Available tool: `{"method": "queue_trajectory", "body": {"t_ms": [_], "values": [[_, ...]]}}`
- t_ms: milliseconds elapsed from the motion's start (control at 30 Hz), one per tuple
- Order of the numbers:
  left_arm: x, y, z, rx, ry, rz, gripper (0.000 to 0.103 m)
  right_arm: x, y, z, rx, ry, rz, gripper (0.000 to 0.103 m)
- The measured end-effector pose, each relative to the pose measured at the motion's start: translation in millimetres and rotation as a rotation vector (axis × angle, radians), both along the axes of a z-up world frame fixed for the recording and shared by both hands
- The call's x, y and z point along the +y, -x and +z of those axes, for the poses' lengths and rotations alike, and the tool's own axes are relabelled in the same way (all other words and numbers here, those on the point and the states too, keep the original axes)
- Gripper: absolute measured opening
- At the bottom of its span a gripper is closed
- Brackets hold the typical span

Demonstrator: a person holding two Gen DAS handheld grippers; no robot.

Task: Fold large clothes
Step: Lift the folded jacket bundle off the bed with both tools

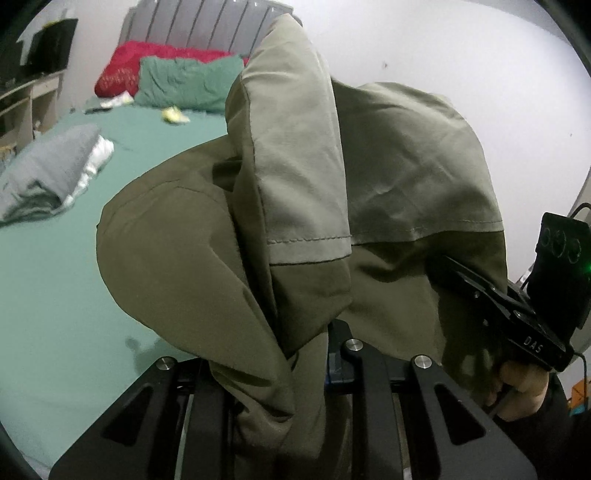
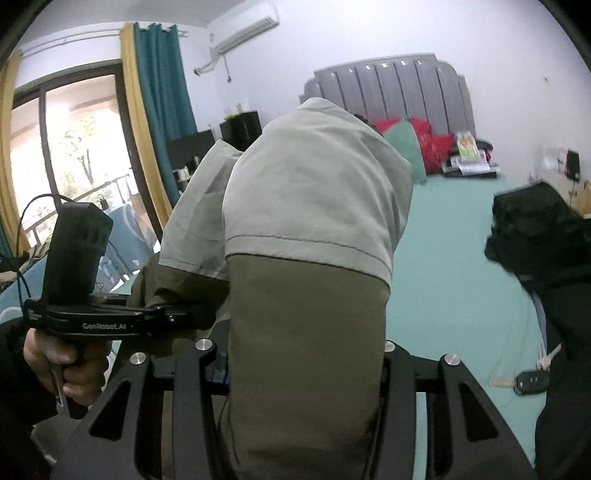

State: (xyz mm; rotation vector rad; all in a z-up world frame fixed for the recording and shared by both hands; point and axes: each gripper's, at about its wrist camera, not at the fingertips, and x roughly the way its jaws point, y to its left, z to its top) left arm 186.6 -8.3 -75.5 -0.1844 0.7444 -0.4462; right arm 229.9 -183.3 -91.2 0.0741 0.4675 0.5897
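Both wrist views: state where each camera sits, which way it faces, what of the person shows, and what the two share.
Left wrist: sits on the left claw, facing over the green bed toward the headboard; the olive garment fills the middle; the right claw and right hand show at right.
Right wrist: sits on the right claw, facing the headboard and window; the left claw and left hand show at left.
Shared: garment, bed, headboard, red pillows, each other's claw.

Olive garment (image 1: pixel 303 206) apparently clamped in left hand-held gripper (image 1: pixel 280 373), green bed (image 1: pixel 55 295)
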Motion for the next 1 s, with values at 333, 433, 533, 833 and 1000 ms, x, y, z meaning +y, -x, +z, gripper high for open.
{"method": "queue_trajectory", "body": {"t_ms": [333, 433, 533, 833, 1000], "values": [[92.0, 29.4, 35.1, -0.107, -0.001, 0.096, 0.022, 91.9, -3.4, 32.5, -0.081, -0.028, 0.08, 0.046], [137.7, 35.0, 42.5, -0.124, -0.018, 0.145, 0.022, 127.3, -7.6, 33.6, -0.084, -0.054, 0.114, 0.046], [182.1, 38.6, 48.7, -0.13, -0.046, 0.187, 0.022, 170.5, -22.1, 29.3, -0.088, -0.092, 0.157, 0.046], [309.6, 18.9, 47.4, -0.068, -0.184, 0.273, 0.022, 298.7, -63.7, -4.9, -0.005, -0.24, 0.241, 0.046], [369.6, -1.7, 17.6, -0.003, -0.186, 0.361, 0.023, 361.0, -99.7, -46.5, 0.129, -0.301, 0.268, 0.046]]}}
